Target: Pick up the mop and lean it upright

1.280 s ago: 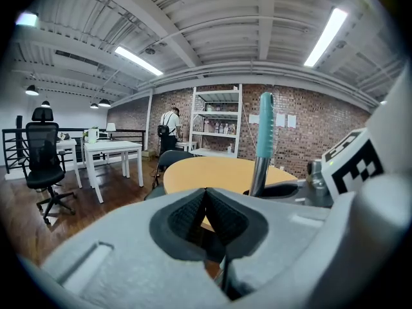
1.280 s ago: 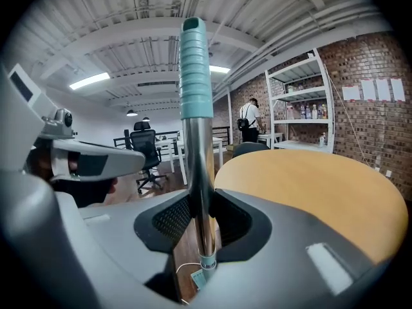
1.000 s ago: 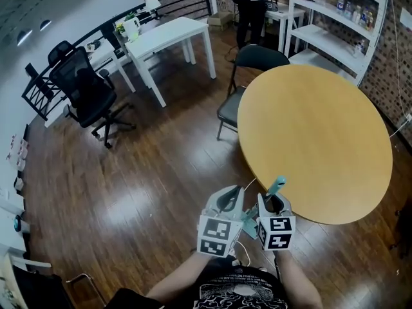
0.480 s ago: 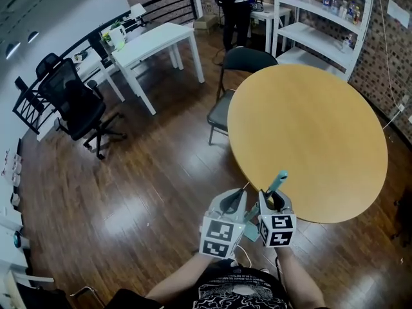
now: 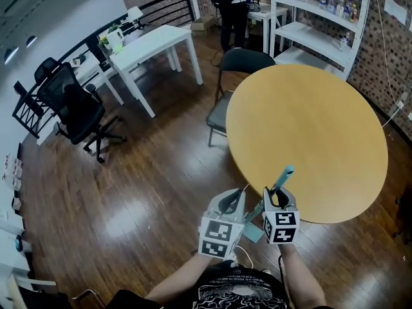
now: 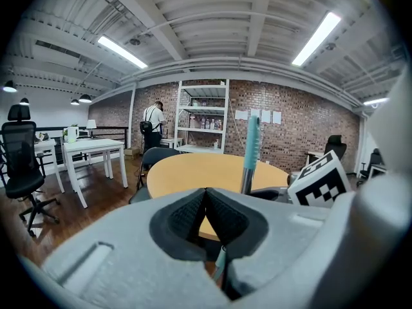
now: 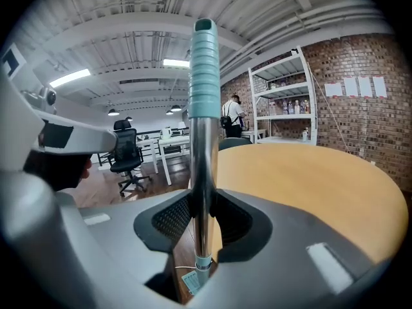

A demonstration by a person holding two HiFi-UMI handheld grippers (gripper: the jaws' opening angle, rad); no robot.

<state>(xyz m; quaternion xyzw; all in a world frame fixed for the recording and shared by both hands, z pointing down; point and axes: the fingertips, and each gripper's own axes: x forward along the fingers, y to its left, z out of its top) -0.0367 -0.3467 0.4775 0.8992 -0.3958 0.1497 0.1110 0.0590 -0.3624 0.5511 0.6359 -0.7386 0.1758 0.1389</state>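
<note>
The mop point(image 5: 283, 176) stands nearly upright just before the near rim of the round table point(image 5: 309, 127), its teal grip uppermost. The right gripper point(image 5: 278, 195) clamps its metal pole between narrow jaws. The left gripper point(image 5: 232, 198) sits just beside it with its jaws together and nothing between them.

The pole looks smooth, so it could slide through the pads. If it is leaned on the curved table rim, it may roll sideways, and its foot, out of view, may skid on the glossy floor point(image 5: 154, 192). The floor to the left is open. The chair point(image 5: 241, 60) stands well apart at the table's far side.
</note>
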